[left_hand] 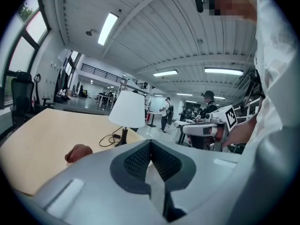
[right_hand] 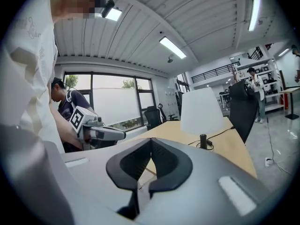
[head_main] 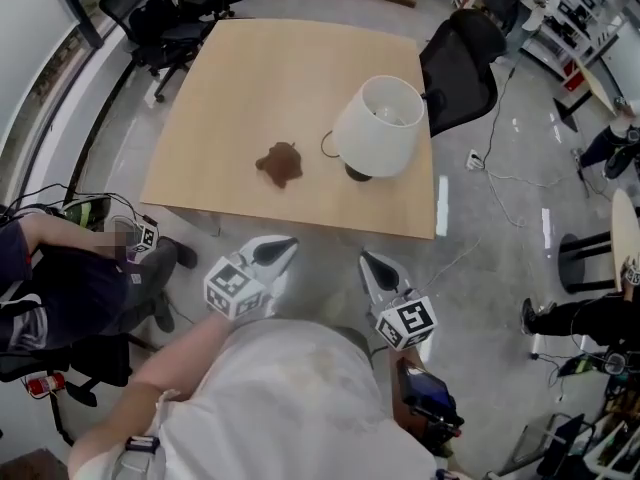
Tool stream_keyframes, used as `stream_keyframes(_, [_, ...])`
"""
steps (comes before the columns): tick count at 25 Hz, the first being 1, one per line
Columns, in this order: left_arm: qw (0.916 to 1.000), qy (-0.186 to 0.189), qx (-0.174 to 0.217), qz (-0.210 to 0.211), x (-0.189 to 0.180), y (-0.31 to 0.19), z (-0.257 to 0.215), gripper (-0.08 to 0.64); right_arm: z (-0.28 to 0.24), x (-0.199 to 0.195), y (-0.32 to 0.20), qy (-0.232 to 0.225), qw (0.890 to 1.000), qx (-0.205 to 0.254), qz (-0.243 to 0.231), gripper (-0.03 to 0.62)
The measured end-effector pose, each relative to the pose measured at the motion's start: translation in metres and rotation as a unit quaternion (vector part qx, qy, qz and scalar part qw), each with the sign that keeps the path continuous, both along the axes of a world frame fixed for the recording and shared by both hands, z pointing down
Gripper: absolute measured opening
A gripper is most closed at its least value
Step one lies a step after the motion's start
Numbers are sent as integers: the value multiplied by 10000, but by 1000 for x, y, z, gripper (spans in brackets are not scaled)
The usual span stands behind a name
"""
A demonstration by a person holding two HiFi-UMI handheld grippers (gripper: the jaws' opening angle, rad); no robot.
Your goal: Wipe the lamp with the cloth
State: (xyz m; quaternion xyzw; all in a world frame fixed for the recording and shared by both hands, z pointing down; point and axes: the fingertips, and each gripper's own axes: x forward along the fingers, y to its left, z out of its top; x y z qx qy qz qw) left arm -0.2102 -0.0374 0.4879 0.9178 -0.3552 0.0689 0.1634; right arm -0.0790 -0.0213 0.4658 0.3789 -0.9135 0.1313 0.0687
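**Well short of the table, both claws closed**

Left gripper [head_main: 280, 249] and right gripper [head_main: 372, 264] hang off the table's [head_main: 260, 78] near edge, jaws pressed together on nothing. The crumpled brown cloth [head_main: 280, 164] lies near the lamp [head_main: 378, 126], to its left; its cord [head_main: 326, 146] loops between them. A black chair [head_main: 460, 63] stands behind.

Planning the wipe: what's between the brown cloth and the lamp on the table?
In the head view, only bare tabletop and a loop of black cord lie between the cloth and the lamp.
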Motion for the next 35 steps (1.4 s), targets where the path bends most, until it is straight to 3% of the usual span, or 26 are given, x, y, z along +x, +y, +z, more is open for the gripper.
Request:
stream_keyframes(3, [9991,117,-48,-408,7,-34,-10,2,-3,14,-31,-67,9999,32,-117,12])
stream_keyframes(10, [9950,-27,-122,-990,24,-91,-10,2,0,54,-92,-189,9992,-7,-353,12])
stream_keyframes(17, [9865,-55,-222,-1623,3,-117,1,2,9,64,-108,-260,9981,-162,-531,12])
stream_keyframes(28, [9808,-864,-631,-1630,-39,-148,62,2,13,43,-118,25,9991,-211,-370,12])
stream_keyframes(35, [9807,-1206,-913,-1242,-52,-186,99,2,7,48,-133,13,9994,-335,123,12])
